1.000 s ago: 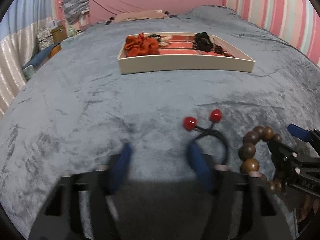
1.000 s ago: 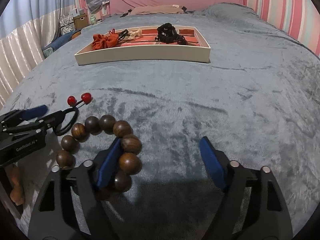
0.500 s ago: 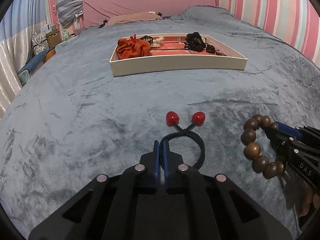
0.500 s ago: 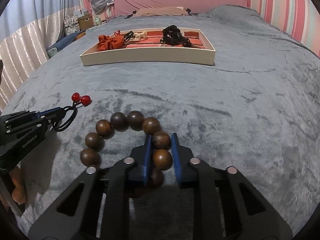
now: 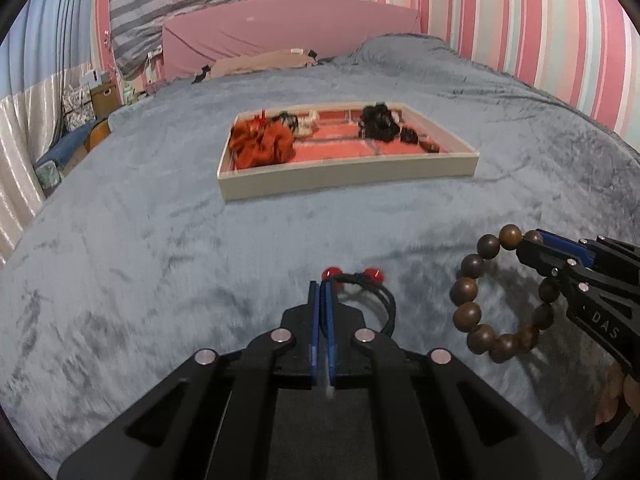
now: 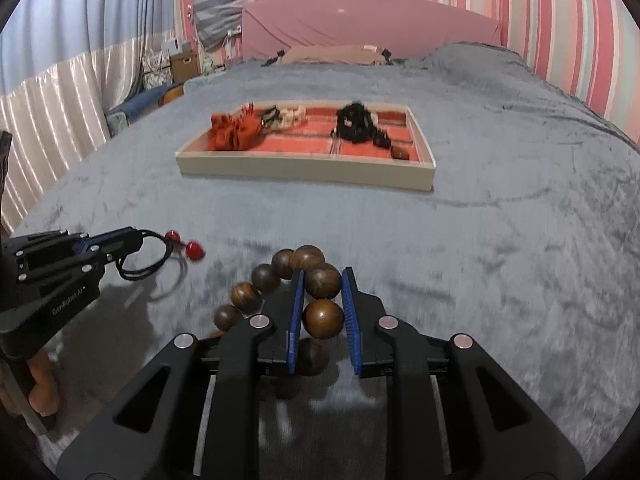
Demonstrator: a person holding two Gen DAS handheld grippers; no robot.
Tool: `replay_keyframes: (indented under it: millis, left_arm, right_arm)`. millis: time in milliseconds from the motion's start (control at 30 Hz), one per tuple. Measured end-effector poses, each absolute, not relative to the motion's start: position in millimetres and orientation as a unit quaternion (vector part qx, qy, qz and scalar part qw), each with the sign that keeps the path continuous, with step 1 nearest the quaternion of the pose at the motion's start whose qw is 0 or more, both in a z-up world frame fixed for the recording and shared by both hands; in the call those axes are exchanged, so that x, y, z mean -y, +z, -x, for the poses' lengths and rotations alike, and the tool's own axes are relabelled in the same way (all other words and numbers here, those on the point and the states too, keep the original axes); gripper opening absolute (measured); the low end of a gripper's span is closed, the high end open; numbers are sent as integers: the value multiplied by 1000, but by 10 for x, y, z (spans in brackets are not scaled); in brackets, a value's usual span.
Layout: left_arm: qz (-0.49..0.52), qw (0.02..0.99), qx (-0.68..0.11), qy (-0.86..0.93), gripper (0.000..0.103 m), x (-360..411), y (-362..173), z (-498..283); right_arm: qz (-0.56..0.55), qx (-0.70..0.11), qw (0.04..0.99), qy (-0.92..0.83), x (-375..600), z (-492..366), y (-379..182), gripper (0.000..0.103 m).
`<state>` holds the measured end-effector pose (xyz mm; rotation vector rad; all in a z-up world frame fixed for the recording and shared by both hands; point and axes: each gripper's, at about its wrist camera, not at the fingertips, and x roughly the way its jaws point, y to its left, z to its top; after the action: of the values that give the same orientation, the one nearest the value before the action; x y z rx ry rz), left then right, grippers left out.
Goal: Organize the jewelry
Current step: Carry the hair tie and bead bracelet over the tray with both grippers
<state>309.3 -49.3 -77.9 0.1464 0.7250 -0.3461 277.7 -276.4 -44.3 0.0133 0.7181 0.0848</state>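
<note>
1. Two hand-held tongs hang over a bed (image 5: 160, 240) spread with a grey-blue plush blanket, each carrying one piece of jewelry clear of the fabric.

2. The left tongs (image 5: 322, 285) are pressed together on a black elastic hair tie (image 5: 386, 300), pinching its cord; the loop hangs to the tongs' 3 o'clock side, and its two red beads (image 5: 374, 275) sit just past the blue tips at 12 o'clock. In the right wrist view the same tongs (image 6: 136, 240) enter from 9 o'clock with the loop drooping below them.

3. The right tongs (image 6: 322, 284) are clamped on a brown wooden bead bracelet (image 6: 320, 280), two beads squeezed between the blue pads and the rest of the ring curving off toward 9 o'clock. In the left wrist view the bracelet (image 5: 468, 292) dangles as an open ring from those tongs (image 5: 532, 246) at 3 o'clock, casting a shadow on the blanket.

4. A shallow cream-walled tray (image 5: 348, 176) with a red divided lining lies on the bed at 12 o'clock, well apart from both tongs. An orange scrunchie (image 5: 260, 144) fills its left end, and a black hair accessory (image 5: 380, 122) lies toward the right.

5. A pink headboard (image 5: 288, 32) and a pink striped wall (image 5: 520, 20) stand behind the bed.
</note>
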Motion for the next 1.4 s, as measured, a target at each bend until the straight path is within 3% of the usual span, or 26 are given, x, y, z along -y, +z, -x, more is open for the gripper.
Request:
replay_keyframes:
  millis: [433,667,967,1200,1400]
  left_arm:
    - [-72,941,-289,-160,3,662,11,-3705]
    - [-61,946,-278,-152,3,802,184,-4250]
    - [-48,935,-325,-134,3,921,-313,-4948]
    - [-22,920,-376,-106,3,848,-855,-5299]
    - [-19,916,-389,-96,3,825,-1017,-5421]
  right_arm:
    - [-42,-293,955,28,3090,-3547,220,20]
    - [-57,-283,957,27,3201,-4151,368,20]
    - [-54,-316,947,14,3323,-4807,-110,20]
    - [-54,-331,942,-1,3401,-4933,-431,20]
    - [-58,-354,933,-9,3462,-5004,-638,20]
